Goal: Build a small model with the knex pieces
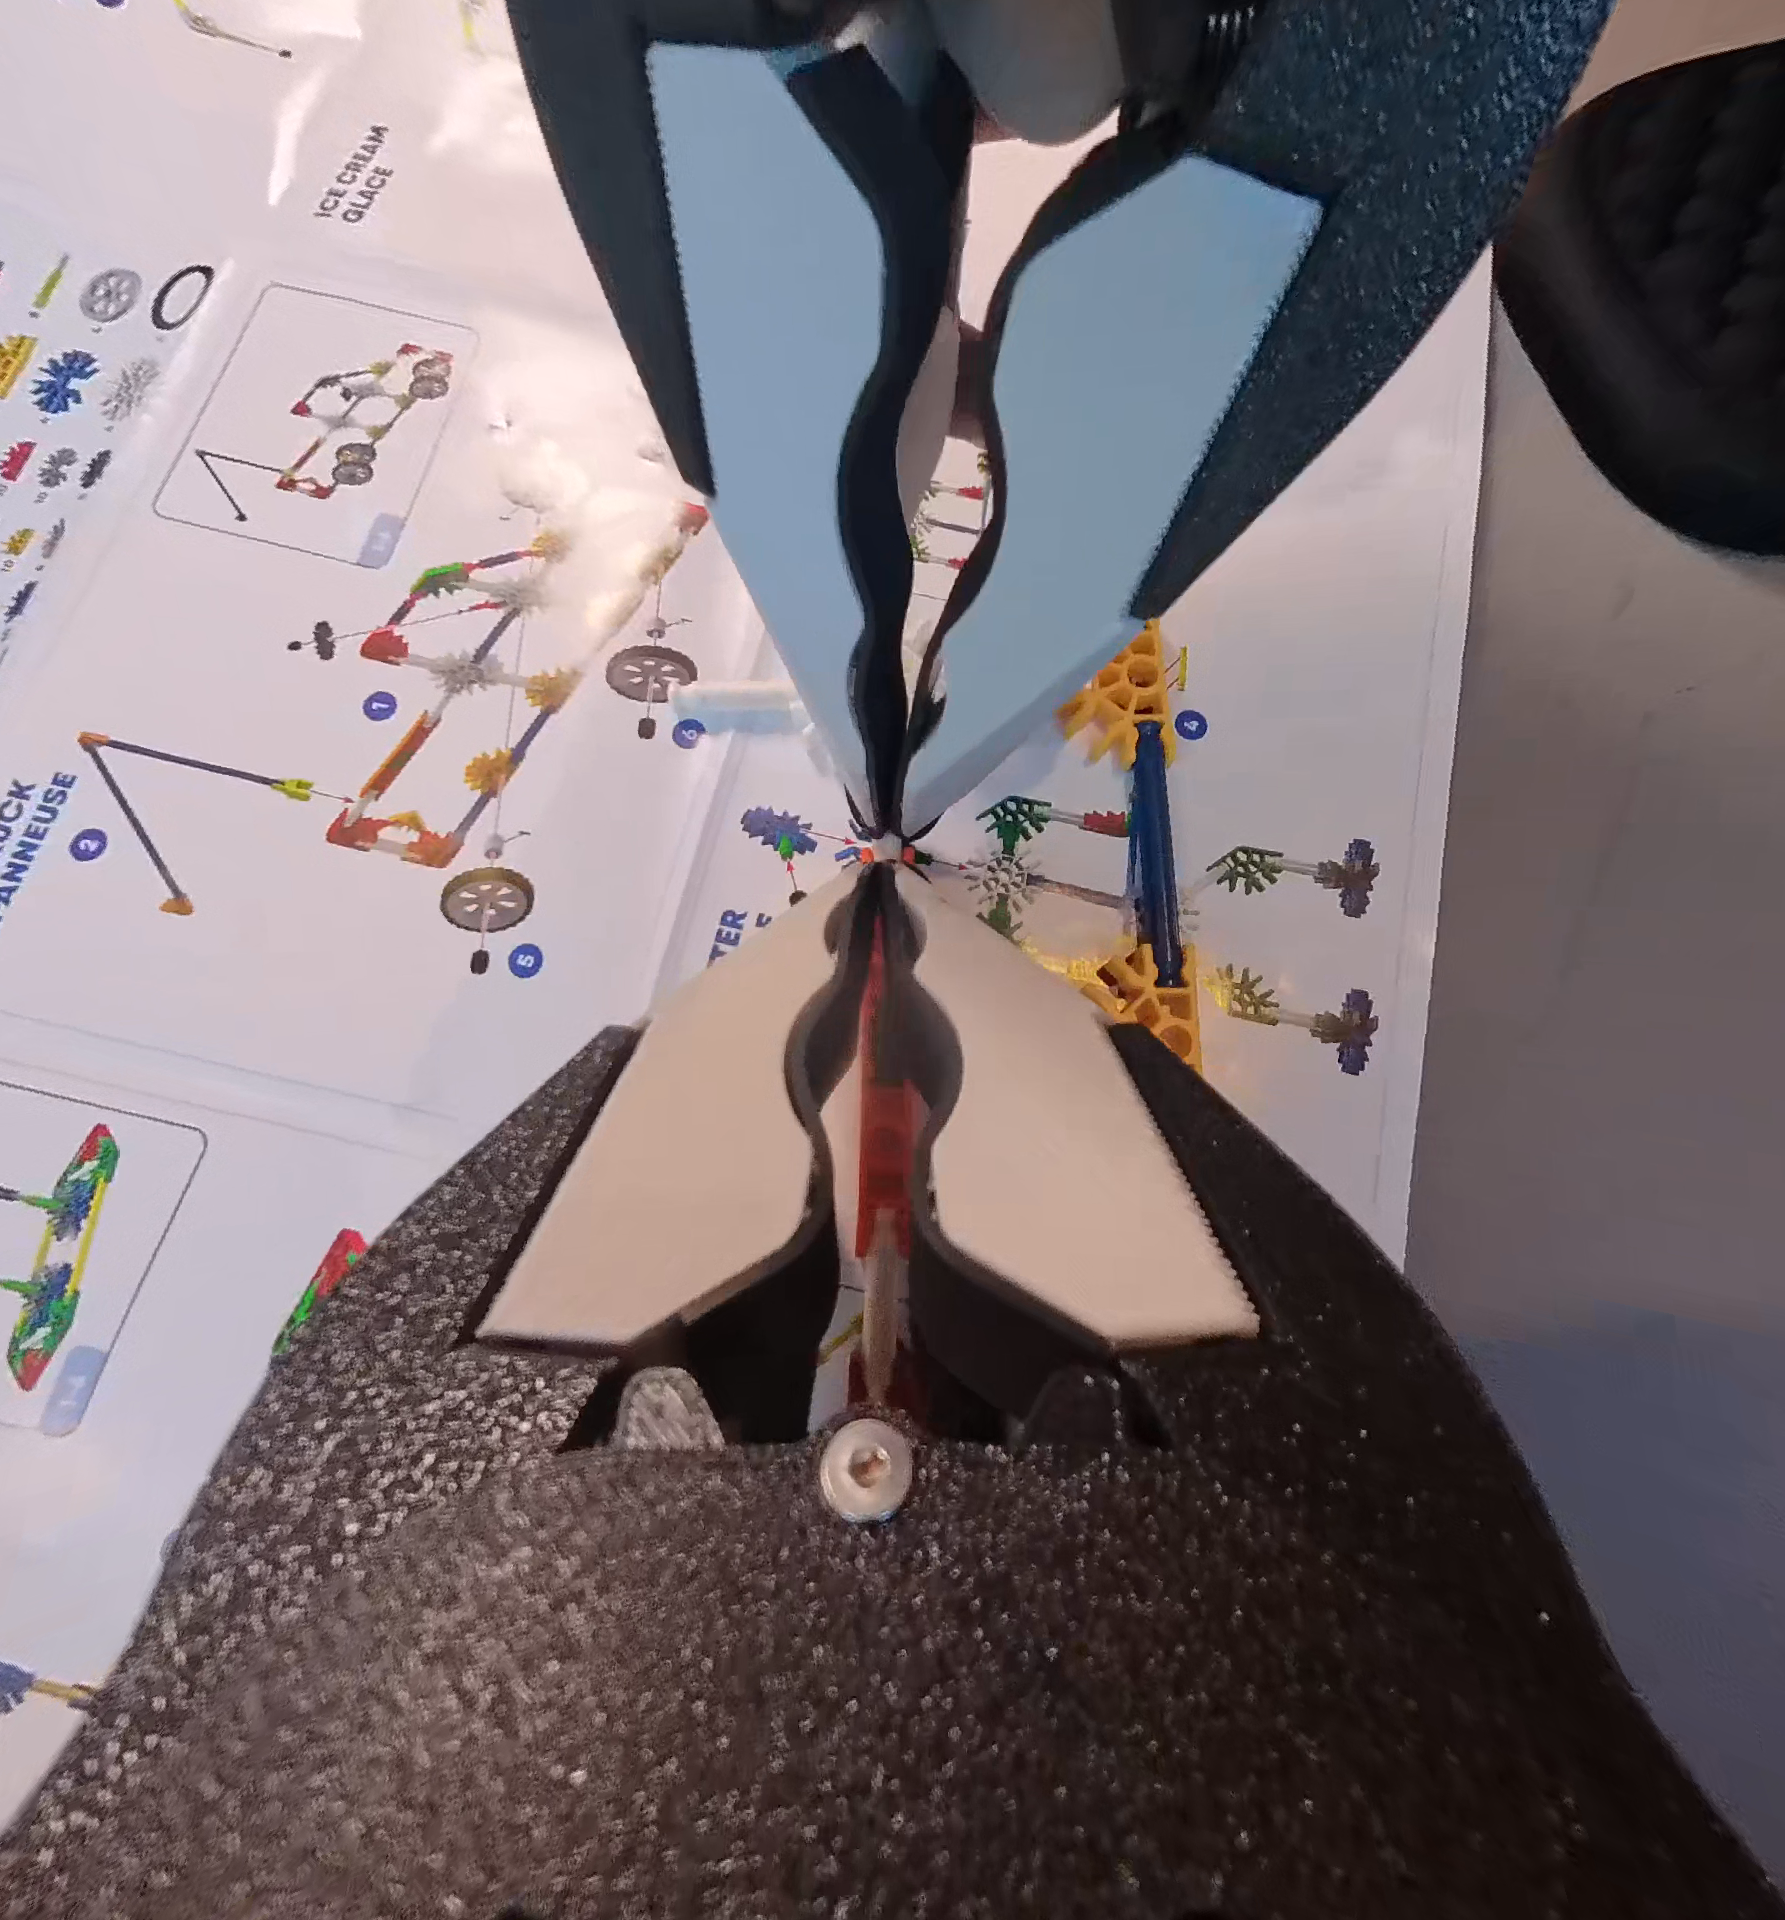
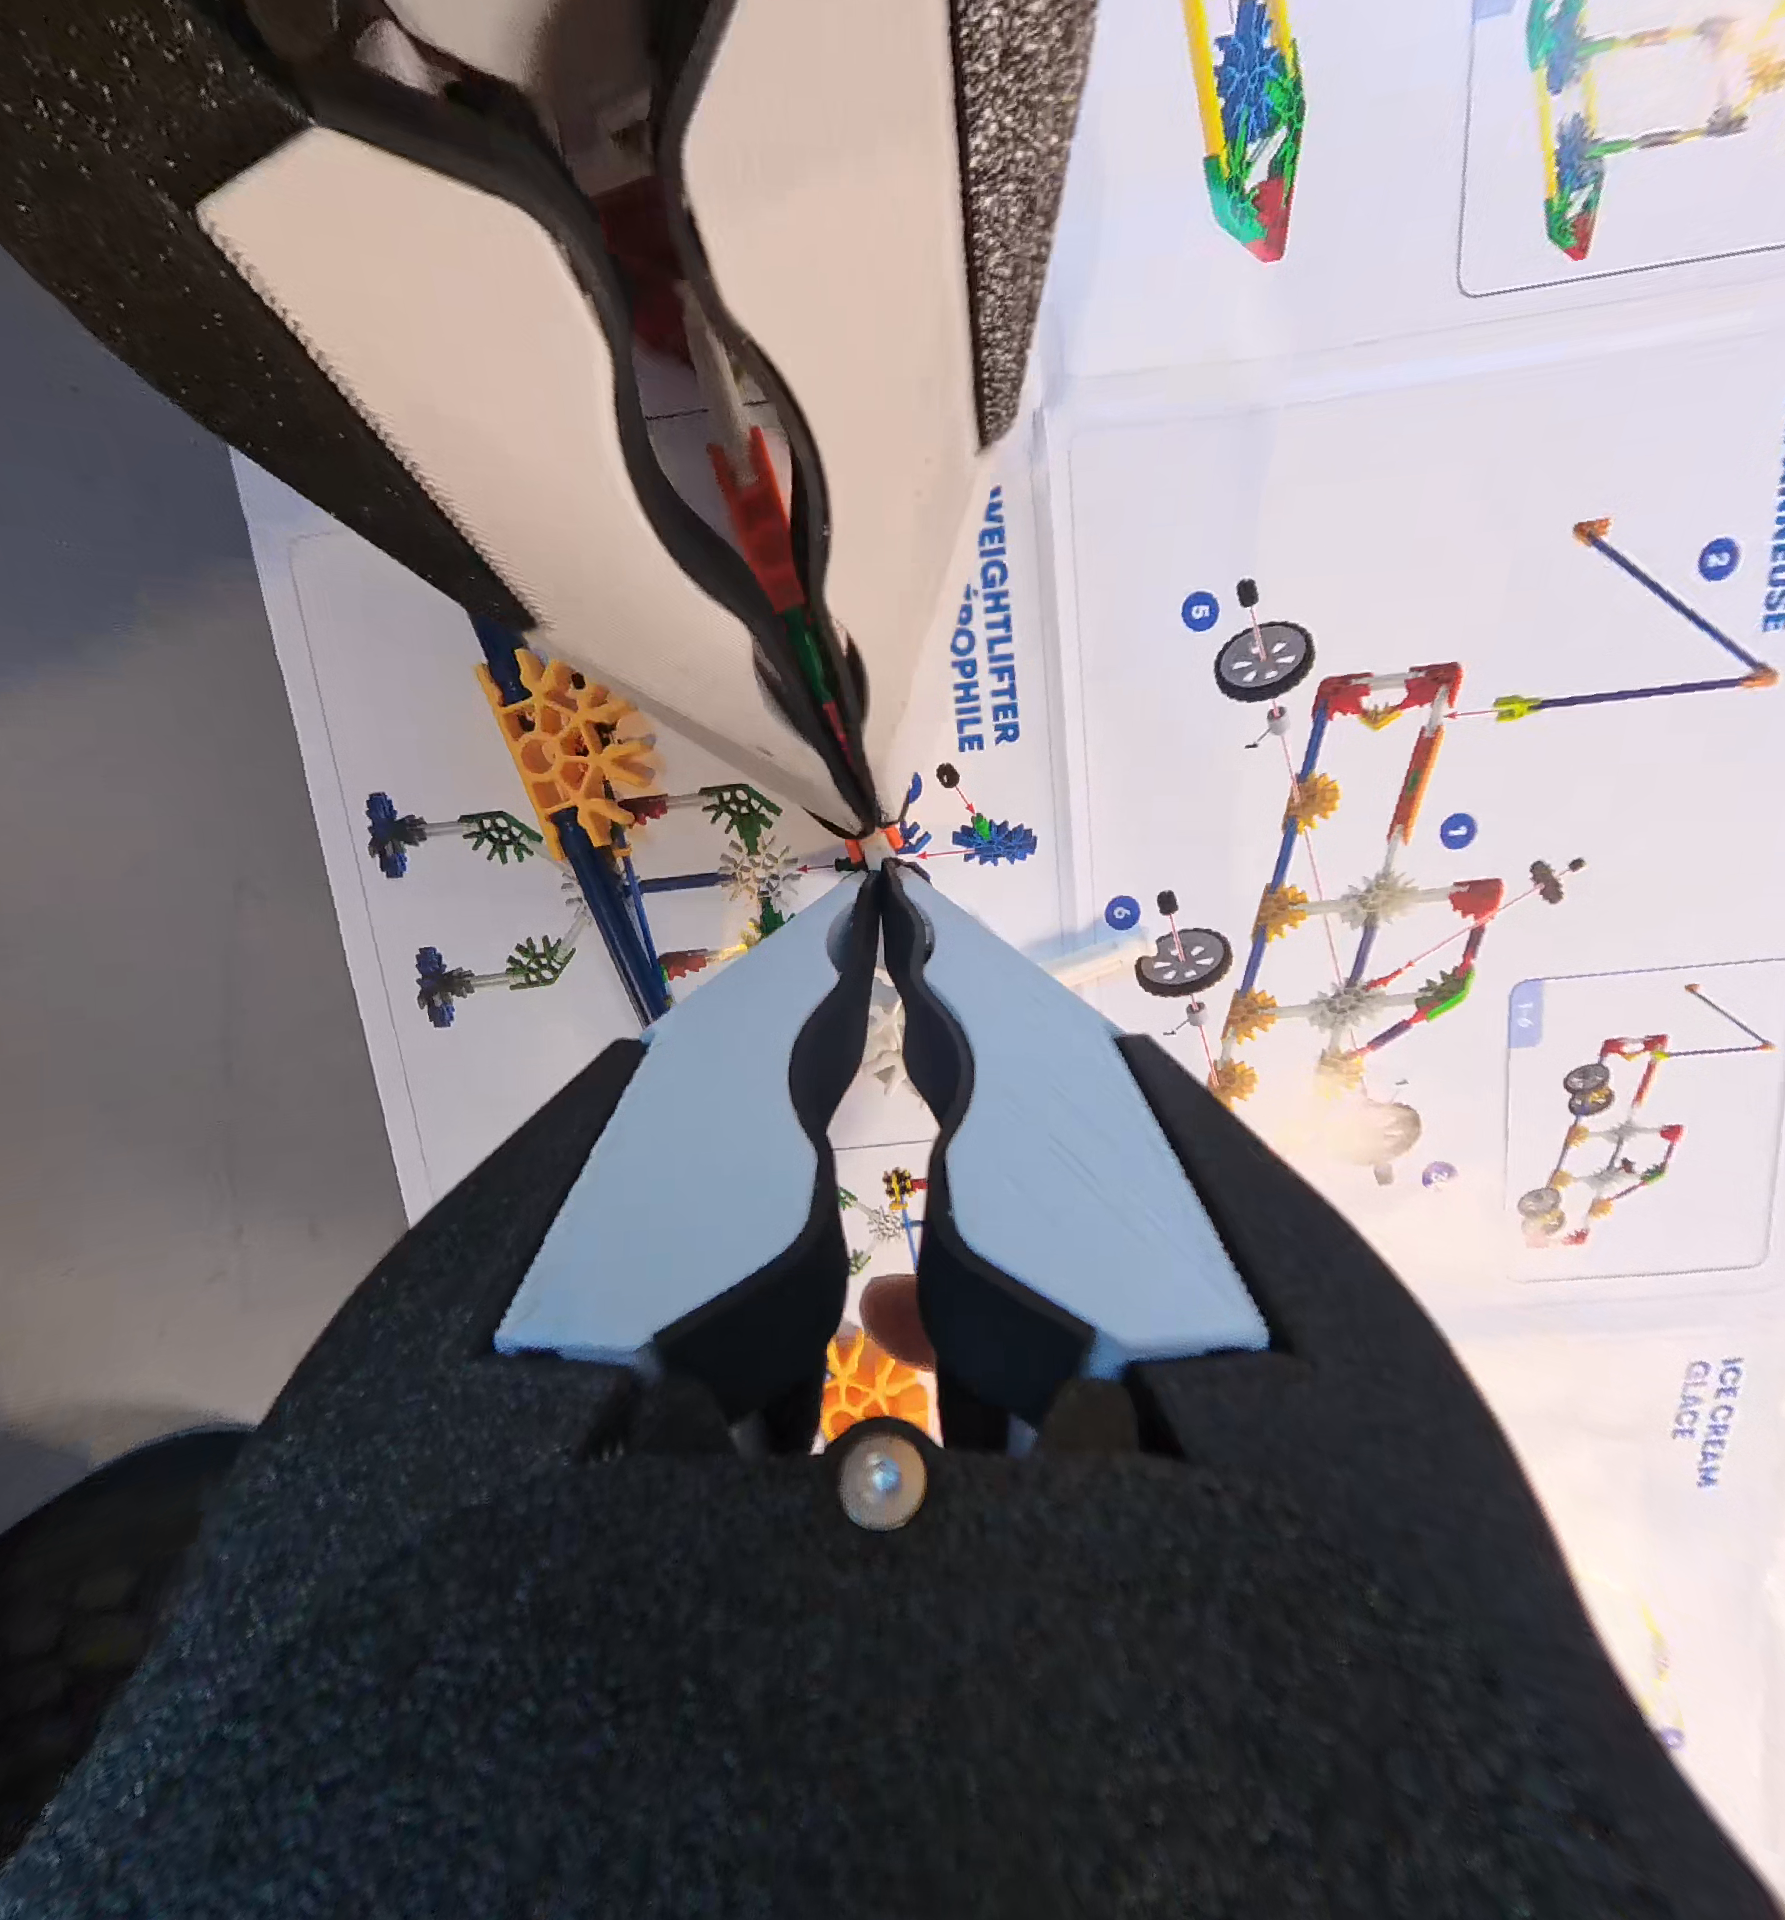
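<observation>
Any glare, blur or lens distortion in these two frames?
Left wrist view: a glare patch washes out the instruction sheet; the far right tool is slightly soft; wide-angle bending at the edges. Right wrist view: warm glare on the sheet near; the far left tool is motion-soft.

two grippers [image 1: 880, 883] [image 2: 880, 883], one instruction sheet [image 1: 244, 644], two yellow connectors [image 1: 1127, 696].
</observation>
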